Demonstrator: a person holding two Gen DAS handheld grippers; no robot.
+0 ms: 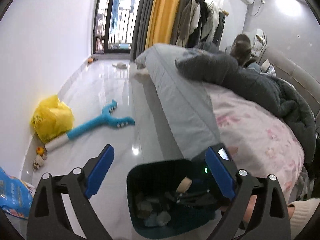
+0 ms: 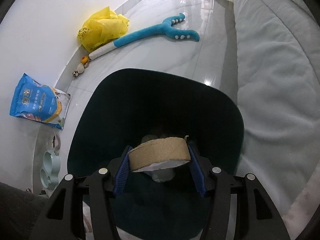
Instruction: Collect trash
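— One cardboard roll point(image 2: 159, 153) sits squeezed between the right gripper point(image 2: 159, 161) pads, directly over the dark bin point(image 2: 152, 104), presumably so it drops in.
— And the left gripper point(image 1: 160, 173)?
— Spread wide, holding nothing (above the same bin).
— Any writing?
— Chinese print on the blue bag point(image 2: 38, 102) by the wall; too small to read.

Bright daylight from window point(image 1: 118, 16), floor point(image 1: 120, 104) glare, motion blur, fisheye-bent edges, dark corners

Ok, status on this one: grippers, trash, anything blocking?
Left gripper open, empty. Right gripper shut on cardboard roll, over dark bin. Nothing in the way.
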